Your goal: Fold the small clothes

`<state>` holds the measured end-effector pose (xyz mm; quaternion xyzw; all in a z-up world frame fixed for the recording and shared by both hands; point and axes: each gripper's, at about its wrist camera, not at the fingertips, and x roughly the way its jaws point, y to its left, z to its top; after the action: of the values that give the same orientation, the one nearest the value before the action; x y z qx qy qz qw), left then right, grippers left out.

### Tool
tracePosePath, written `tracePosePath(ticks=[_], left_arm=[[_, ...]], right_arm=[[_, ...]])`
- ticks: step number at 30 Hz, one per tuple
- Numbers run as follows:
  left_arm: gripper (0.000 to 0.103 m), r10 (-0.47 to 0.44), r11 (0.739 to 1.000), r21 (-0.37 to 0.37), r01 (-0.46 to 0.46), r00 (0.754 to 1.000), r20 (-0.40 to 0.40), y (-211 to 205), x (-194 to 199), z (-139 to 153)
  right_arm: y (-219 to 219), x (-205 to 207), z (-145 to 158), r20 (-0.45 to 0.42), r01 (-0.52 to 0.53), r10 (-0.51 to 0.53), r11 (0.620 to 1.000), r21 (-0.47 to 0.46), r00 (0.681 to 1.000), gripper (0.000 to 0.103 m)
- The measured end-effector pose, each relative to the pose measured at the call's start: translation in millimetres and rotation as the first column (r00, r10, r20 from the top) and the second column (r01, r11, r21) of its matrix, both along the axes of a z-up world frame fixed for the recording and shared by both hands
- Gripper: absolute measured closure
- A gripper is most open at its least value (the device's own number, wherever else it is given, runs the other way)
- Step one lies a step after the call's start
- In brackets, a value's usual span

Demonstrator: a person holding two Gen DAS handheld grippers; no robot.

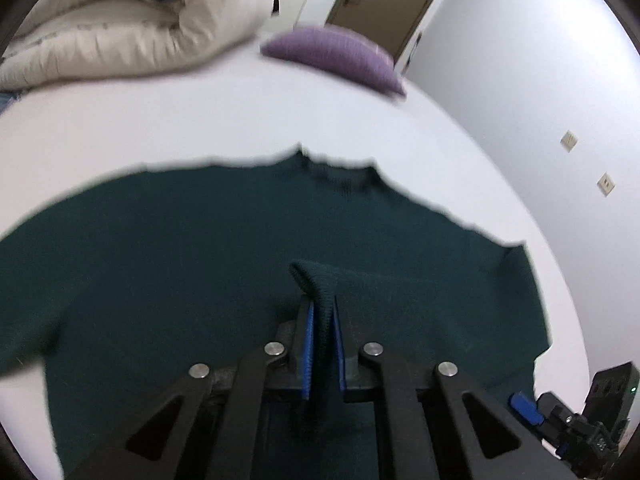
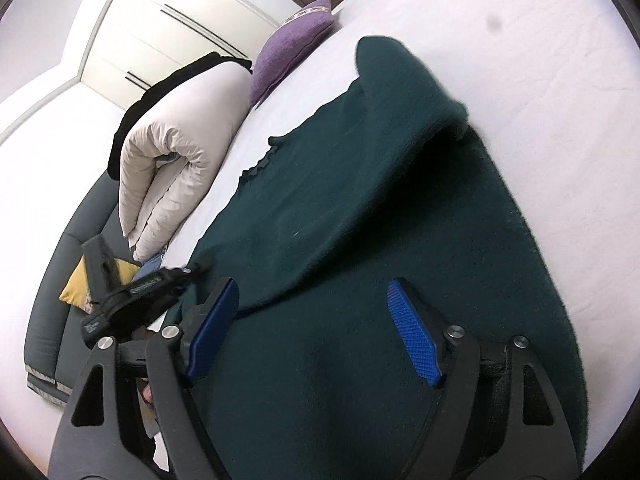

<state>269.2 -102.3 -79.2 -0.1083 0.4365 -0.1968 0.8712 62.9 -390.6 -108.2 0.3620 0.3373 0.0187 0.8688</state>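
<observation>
On the white bed (image 1: pixel 240 120) a dark green sweater (image 1: pixel 200 248) is spread flat, its collar (image 1: pixel 340 172) turned toward the far side, where a purple cushion (image 1: pixel 336 56) and a rolled cream duvet (image 1: pixel 132 20) are seen. In the left wrist view the left gripper (image 1: pixel 323 316) is closed down to a narrow gap, and a ribbed fold of the sweater is pinched between its blue pads (image 1: pixel 308 344); the fold is raised into a small hump just beyond the fingertips, while the remainder of the garment is left lying on the sheet. One sleeve (image 1: pixel 520 300) is seen stretched toward the right edge of that view, close to the other gripper's body at the lower right corner. In the right wrist view the right gripper (image 2: pixel 312 292) is held with its jaws wide apart above the sweater (image 2: pixel 360 220); the blue pads (image 2: pixel 414 340) are set on either side of the cloth below, and no cloth is seen clamped between them. A sleeve (image 2: pixel 400 92) is shown folded over the body of the garment, with a rounded ridge formed along the fold. The left gripper (image 2: pixel 132 292) is seen at the left of that view, near the sweater's edge. Beyond the bed edge a grey sofa (image 2: pixel 68 264) with a yellow cushion (image 2: pixel 78 284) is visible, and a pale wardrobe (image 2: pixel 172 28) is seen behind.
</observation>
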Motion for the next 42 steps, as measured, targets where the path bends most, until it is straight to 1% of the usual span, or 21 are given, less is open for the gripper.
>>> tracePosePath(ticks=[2,5,10,13,16,17,18,19,20,21,23,26,28,29,30,31,32,34,36,39,42], left_arm=[[0.093,0.026,0.999,-0.023,-0.025,0.999,0.044,10,5,10],[0.093,0.067,0.996,-0.055,-0.063,0.995,0.071,24,19,9],[0.093,0.105,0.994,-0.049,-0.103,0.994,0.035,28,36,-22],[0.093,0.115,0.993,-0.044,-0.113,0.993,0.041,30,36,-30],[0.093,0.157,0.986,-0.067,-0.153,0.986,0.057,40,36,-32],[0.096,0.175,0.983,-0.076,-0.169,0.982,0.069,43,35,-32],[0.100,0.194,0.979,-0.074,-0.188,0.978,0.080,46,35,-31],[0.101,0.213,0.976,-0.068,-0.208,0.973,0.089,49,35,-32],[0.101,0.217,0.975,-0.068,-0.211,0.973,0.084,50,36,-35],[0.101,0.213,0.976,-0.065,-0.209,0.975,0.068,50,38,-39],[0.101,0.199,0.979,-0.042,-0.197,0.979,0.043,47,39,-48],[0.102,0.185,0.982,-0.042,-0.183,0.982,0.046,46,37,-49],[0.102,0.174,0.984,-0.039,-0.173,0.984,0.046,45,38,-49],[0.097,0.176,0.984,-0.033,-0.174,0.983,0.045,45,37,-50],[0.093,0.175,0.984,-0.029,-0.174,0.984,0.041,44,38,-50],[0.088,0.167,0.986,-0.030,-0.166,0.985,0.039,43,38,-51],[0.085,0.162,0.987,-0.024,-0.161,0.986,0.041,41,37,-51],[0.082,0.149,0.989,0.004,-0.150,0.988,0.043,36,36,-52],[0.082,0.145,0.989,0.032,-0.146,0.988,0.049,32,32,-53],[0.082,0.148,0.987,0.057,-0.151,0.988,0.049,29,32,-58],[0.082,0.151,0.985,0.075,-0.155,0.987,0.058,27,32,-59]], right_arm=[[-3,5,3,0.009,0.016,-0.016,1.000,0.018,1.000,0.028],[-20,12,4,0.003,0.050,-0.050,0.996,0.072,0.999,0.028],[-38,43,0,-0.020,0.058,-0.056,0.985,0.165,0.998,0.027],[-55,53,1,-0.020,0.104,-0.102,0.977,0.186,0.995,0.028],[-74,44,7,0.001,0.179,-0.182,0.966,0.185,0.983,0.036],[-83,39,6,0.003,0.220,-0.224,0.959,0.179,0.975,0.039],[-91,33,4,0.006,0.249,-0.255,0.949,0.195,0.967,0.044],[-99,29,-3,0.004,0.259,-0.268,0.934,0.245,0.963,0.055],[-104,26,-8,0.001,0.264,-0.274,0.928,0.264,0.962,0.065],[-107,25,-11,-0.003,0.263,-0.272,0.928,0.263,0.962,0.066],[-104,23,-9,-0.007,0.248,-0.254,0.940,0.236,0.967,0.066],[-97,25,2,-0.066,0.178,-0.169,0.965,0.190,0.983,0.064],[-92,26,22,-0.082,0.154,-0.147,0.984,0.093,0.986,0.062],[-91,28,31,-0.076,0.151,-0.148,0.988,0.039,0.986,0.061],[-93,31,46,-0.064,0.160,-0.162,0.986,-0.042,0.985,0.059],[-93,38,54,-0.050,0.168,-0.173,0.982,-0.080,0.984,0.055],[-94,45,62,-0.034,0.181,-0.186,0.977,-0.110,0.982,0.051],[-103,72,71,-0.026,0.180,-0.188,0.968,-0.173,0.982,0.050],[-109,104,69,-0.066,0.157,-0.178,0.957,-0.244,0.982,0.050],[-113,151,51,-0.141,0.128,-0.172,0.952,-0.278,0.975,0.050],[-121,175,33,-0.168,0.120,-0.185,0.934,-0.336,0.968,0.054]])
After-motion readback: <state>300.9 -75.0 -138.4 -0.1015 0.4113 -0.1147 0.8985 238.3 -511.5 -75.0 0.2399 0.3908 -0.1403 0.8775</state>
